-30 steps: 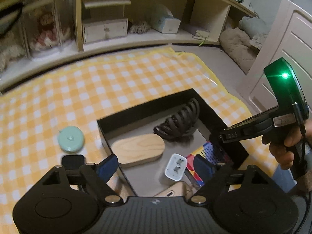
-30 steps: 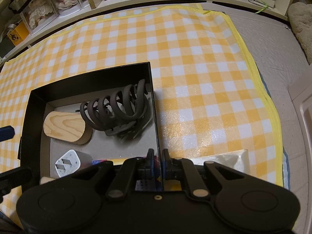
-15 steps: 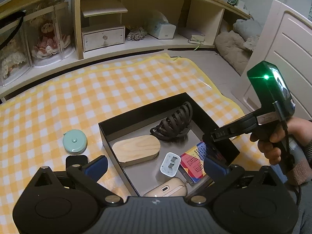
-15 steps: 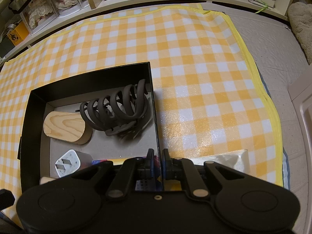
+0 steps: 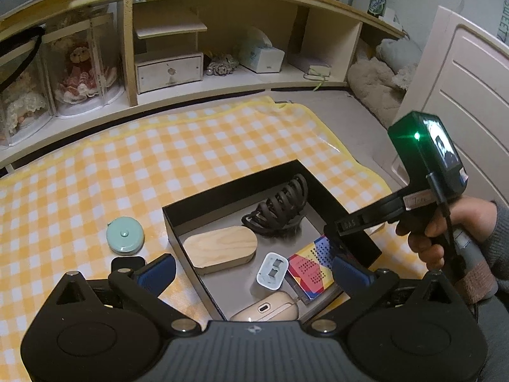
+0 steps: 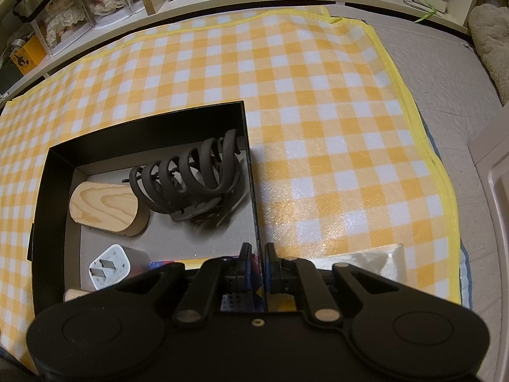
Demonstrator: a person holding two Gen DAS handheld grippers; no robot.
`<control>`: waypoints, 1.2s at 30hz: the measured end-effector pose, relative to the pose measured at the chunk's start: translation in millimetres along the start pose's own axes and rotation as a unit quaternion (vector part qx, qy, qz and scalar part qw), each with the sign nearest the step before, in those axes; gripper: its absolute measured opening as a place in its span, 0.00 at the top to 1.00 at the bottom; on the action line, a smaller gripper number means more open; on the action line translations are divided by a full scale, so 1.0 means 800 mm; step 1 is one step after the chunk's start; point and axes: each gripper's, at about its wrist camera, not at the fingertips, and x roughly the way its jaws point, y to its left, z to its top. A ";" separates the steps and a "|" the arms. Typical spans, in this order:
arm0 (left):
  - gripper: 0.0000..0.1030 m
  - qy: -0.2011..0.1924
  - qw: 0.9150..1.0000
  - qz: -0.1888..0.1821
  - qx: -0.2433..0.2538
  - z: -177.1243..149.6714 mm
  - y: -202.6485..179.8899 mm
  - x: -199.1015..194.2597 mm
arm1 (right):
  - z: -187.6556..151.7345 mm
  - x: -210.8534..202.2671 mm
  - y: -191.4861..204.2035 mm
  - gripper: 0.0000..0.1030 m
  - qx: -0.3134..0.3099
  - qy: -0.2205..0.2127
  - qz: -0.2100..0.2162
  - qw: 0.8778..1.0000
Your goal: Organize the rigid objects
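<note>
left gripper (image 5: 253, 269) hangs over the near end of the box (image 5: 230, 173) with its blue pads spread as wide as they go and nothing held between them. furthest left on the checked cloth (image 5: 95, 172) lies a round mint tape measure (image 5: 125, 235), outside the box and near its left wall. just in front of it sits a small black thing (image 5: 125, 262), partly hidden by the left pad.

inside the box, from the left: a wooden oval block (image 5: 221, 250) lies flat along the left wall. a white plug (image 5: 270, 270), prongs up, rests nearer the camera beside a beige case (image 5: 267, 309) at the near edge. behind them a dark hair claw (image 5: 280, 205) stands in the far corner. a colourful card (image 5: 313, 265) lies flat along the right side.

right gripper (image 6: 257, 264) is closed on the box's right wall, one finger inside and one outside, the thin black edge pinched between them. in the left view a hand (image 5: 445, 232) holds its handle, and a green light glows on its top. in the right view a shiny clear wrapper (image 6: 366, 264) lies on the cloth just outside the box.
</note>
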 end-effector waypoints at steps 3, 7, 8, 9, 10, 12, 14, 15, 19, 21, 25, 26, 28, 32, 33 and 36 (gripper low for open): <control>0.00 -0.007 1.000 0.005 -0.011 0.003 0.005 -0.007 | 0.000 0.000 0.000 0.92 0.000 0.000 0.000 1.000; 0.00 -0.025 0.999 0.015 -0.031 0.010 0.020 -0.022 | 0.003 -0.003 -0.006 0.95 0.016 -0.009 0.001 1.000; 0.00 -0.030 0.999 0.018 -0.036 0.012 0.025 -0.025 | 0.005 -0.005 -0.010 0.95 0.019 -0.009 0.002 1.000; 0.00 -0.035 0.998 0.023 -0.042 0.014 0.030 -0.029 | 0.005 -0.005 -0.011 0.96 0.017 -0.009 0.001 1.000; 0.00 -0.040 0.998 0.029 -0.048 0.016 0.036 -0.032 | 0.006 -0.005 -0.011 0.96 0.015 -0.010 0.000 1.000; 0.00 -0.046 0.996 0.038 -0.060 0.018 0.049 -0.036 | 0.008 -0.006 -0.016 0.96 0.017 -0.009 -0.001 1.000; 0.00 -0.052 0.994 0.054 -0.075 0.020 0.063 -0.040 | 0.007 -0.006 -0.014 0.95 0.017 -0.009 0.000 1.000; 0.00 -0.056 0.993 0.063 -0.082 0.021 0.071 -0.042 | 0.008 -0.006 -0.013 0.96 0.017 -0.009 0.000 1.000; 0.00 -0.061 0.985 0.114 -0.112 0.023 0.096 -0.043 | 0.009 -0.006 -0.015 0.95 0.020 -0.010 0.000 1.000; 0.00 -0.064 0.981 0.135 -0.124 0.021 0.107 -0.043 | 0.009 -0.006 -0.018 0.95 0.023 -0.011 -0.001 1.000; 0.00 -0.048 0.980 0.125 -0.148 0.013 0.130 -0.035 | 0.009 -0.007 -0.022 0.95 0.029 -0.012 -0.002 1.000; 0.00 -0.042 0.980 0.120 -0.151 0.011 0.135 -0.032 | 0.008 -0.007 -0.021 0.95 0.032 -0.012 -0.002 0.999; 0.00 -0.032 0.981 0.114 -0.153 0.006 0.142 -0.025 | 0.007 -0.007 -0.024 0.95 0.038 -0.012 -0.001 0.999; 0.01 -0.005 0.980 0.112 -0.165 -0.004 0.148 -0.008 | 0.007 -0.007 -0.035 0.95 0.057 -0.010 0.003 0.998; 0.01 0.003 0.980 0.108 -0.168 -0.007 0.149 -0.003 | 0.007 -0.006 -0.035 0.95 0.060 -0.010 0.003 0.998; 0.06 0.023 0.980 0.105 -0.165 -0.016 0.147 0.007 | 0.007 -0.006 -0.036 0.94 0.069 -0.009 0.004 0.998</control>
